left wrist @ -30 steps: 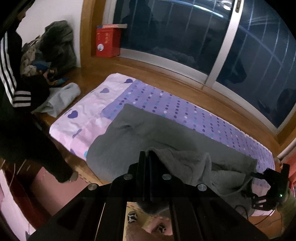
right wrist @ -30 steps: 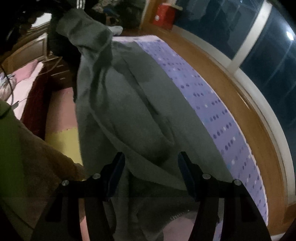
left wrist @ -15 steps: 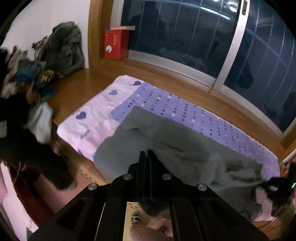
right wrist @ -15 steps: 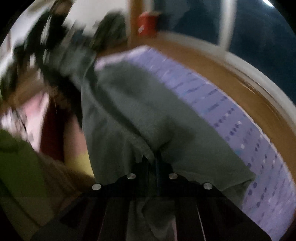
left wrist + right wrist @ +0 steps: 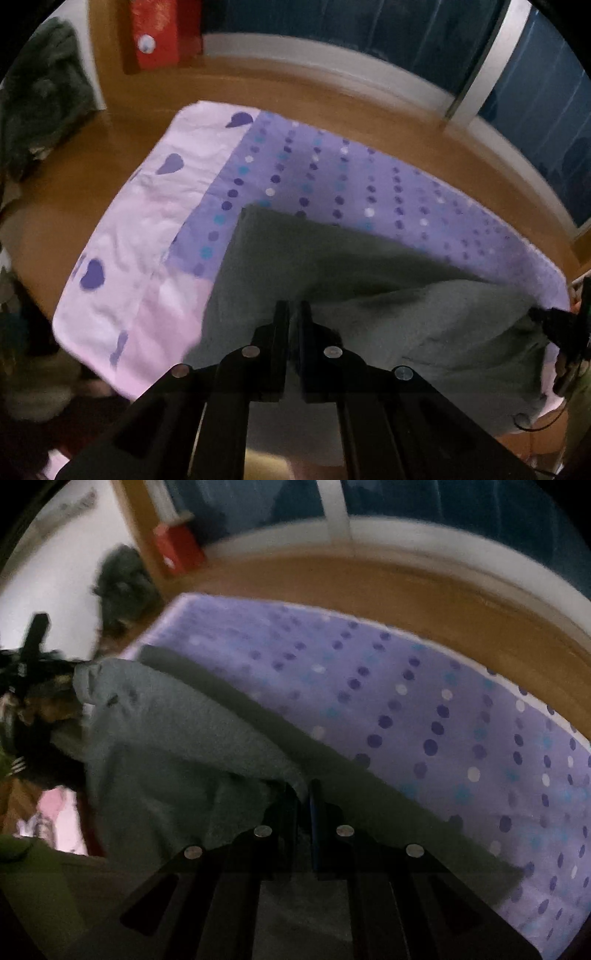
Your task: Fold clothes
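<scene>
Right claw (image 5: 303,794) since clamped onto grey garment (image 5: 177,738); left claw (image 5: 293,317) grips it; blurred.

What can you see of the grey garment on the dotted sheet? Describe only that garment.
The grey garment is a soft, fleecy-looking top, plain and dark grey. Its lower layer lies flat on the purple dotted sheet, one corner pointing towards the window. A lifted fold is pinched at each end, by the left gripper and the right gripper, both shut on the cloth. Its near edge hangs off the sheet. Blur hides finer detail.
</scene>
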Motion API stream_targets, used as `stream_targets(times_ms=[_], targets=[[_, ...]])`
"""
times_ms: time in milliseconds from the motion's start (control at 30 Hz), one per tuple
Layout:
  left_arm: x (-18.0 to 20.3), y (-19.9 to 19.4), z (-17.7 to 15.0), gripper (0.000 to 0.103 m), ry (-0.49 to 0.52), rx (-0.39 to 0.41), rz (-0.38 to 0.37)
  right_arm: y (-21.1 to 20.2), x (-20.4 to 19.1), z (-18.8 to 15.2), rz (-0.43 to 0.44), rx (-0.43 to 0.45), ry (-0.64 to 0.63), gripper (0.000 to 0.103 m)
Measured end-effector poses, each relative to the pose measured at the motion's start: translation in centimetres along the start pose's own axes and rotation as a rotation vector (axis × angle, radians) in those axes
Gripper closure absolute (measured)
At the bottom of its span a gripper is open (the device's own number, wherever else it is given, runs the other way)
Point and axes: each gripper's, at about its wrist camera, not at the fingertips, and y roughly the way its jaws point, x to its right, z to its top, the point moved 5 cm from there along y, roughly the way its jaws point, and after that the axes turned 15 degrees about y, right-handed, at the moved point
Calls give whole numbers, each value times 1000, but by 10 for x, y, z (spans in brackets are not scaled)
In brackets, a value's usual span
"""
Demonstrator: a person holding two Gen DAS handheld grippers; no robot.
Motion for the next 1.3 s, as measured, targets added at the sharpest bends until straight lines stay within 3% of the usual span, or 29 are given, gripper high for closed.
stream_targets(times_ms=[100,233,367,467,533,633,900,1067,1300], targets=[[-16,21,11,86,25,-27,-51,18,1,6,-72,-21,39,98],[-31,37,21,84,93,-56,-92,16,2,8,-163,-27,117,94],[-32,41,31,79,176,-55,-191,-11,-10,8,-295,48,183,79],[-24,43,38,76,262,-56,-203,-43,-36,5,-379,145,199,56],[-19,43,41,76,311,-51,-202,-56,-64,-1,-394,188,169,52],[-21,44,45,76,334,-37,-210,-52,-117,-10,-377,206,82,50],[-39,48,41,76,318,-33,-247,24,-259,-45,-258,225,-126,48],[-51,53,34,76,369,-73,-235,52,-319,-61,-149,243,-83,48],[-58,54,30,76,464,-93,-286,59,-345,-63,-85,240,133,48]])
